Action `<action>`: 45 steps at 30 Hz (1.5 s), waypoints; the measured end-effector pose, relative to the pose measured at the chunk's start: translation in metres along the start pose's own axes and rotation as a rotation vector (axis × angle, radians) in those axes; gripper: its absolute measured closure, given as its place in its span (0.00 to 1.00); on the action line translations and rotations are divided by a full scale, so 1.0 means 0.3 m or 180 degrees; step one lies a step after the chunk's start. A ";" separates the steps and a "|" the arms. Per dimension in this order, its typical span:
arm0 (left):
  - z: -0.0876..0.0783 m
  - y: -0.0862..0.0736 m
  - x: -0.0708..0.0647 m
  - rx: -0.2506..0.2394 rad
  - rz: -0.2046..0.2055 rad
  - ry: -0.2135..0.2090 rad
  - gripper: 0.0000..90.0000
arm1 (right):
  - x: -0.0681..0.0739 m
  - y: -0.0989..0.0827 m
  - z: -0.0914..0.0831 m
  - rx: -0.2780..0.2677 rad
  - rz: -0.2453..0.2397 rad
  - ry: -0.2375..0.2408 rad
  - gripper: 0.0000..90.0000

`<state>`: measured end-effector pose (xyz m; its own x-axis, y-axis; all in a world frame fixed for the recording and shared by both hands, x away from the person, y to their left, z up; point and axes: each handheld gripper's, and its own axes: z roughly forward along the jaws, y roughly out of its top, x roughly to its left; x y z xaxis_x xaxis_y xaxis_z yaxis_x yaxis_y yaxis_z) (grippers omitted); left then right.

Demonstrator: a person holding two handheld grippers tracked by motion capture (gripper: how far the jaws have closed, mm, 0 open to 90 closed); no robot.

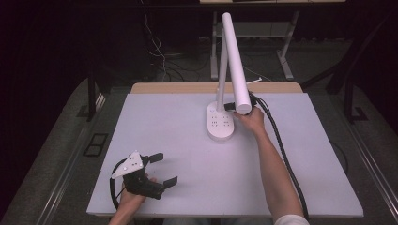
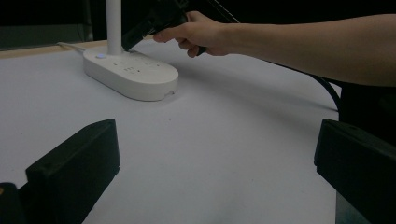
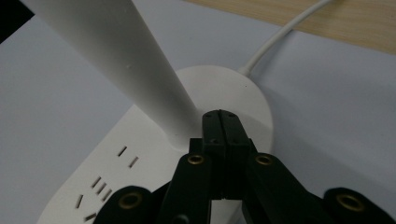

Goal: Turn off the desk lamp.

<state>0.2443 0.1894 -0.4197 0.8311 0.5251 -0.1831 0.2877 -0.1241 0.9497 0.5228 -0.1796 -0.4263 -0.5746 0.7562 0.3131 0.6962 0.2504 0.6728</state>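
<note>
high view: a white desk lamp stands toward the far middle of the white table [image 1: 178,140], its oval base [image 1: 219,123] flat on the surface, a slim post rising from the base's far end and a long tubular head [image 1: 234,61] slanting out over it toward the near side. the base carries socket slots [image 3: 100,184] and a small button [image 2: 100,56] near the post, and a white cord [image 3: 280,37] leaves its rear toward the wooden table edge.

right gripper [image 1: 231,107]: held over the far end of the base, just beside the foot of the post. right gripper view shows its two jaws pressed together with nothing between them, tips directed at the base next to the post. judgement: the closed tips serve as a single prod, suited to pressing the button; contact with the base cannot be confirmed.

right hand [image 1: 252,118]: arm stretched well forward across the table, wrist roughly level, fist wrapped round the handle, cable trailing back along the forearm.

left gripper [image 1: 162,169]: parked at the near left of the table, well apart from the lamp. its jaws stand wide apart and hold nothing, pointed toward the lamp. left hand [image 1: 129,194] grips it low at the table's near edge; judged idle, kept clear of the working side.
</note>
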 end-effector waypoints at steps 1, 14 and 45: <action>0.000 0.000 0.000 0.0003 0.0000 0.0000 0.00 | 0.003 -0.003 0.000 0.0001 0.0029 0.0008 1.00; 0.006 -0.001 0.000 0.0018 -0.0003 -0.0014 0.00 | 0.011 -0.010 -0.001 -0.0033 -0.0006 -0.0045 1.00; 0.010 -0.001 0.000 0.0004 -0.0007 -0.0016 0.00 | 0.012 -0.008 0.000 -0.0026 0.0045 -0.0054 1.00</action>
<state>0.2457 0.1868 -0.4208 0.8329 0.5211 -0.1866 0.2902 -0.1240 0.9489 0.5189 -0.1775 -0.4266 -0.5573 0.7698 0.3112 0.7006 0.2348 0.6739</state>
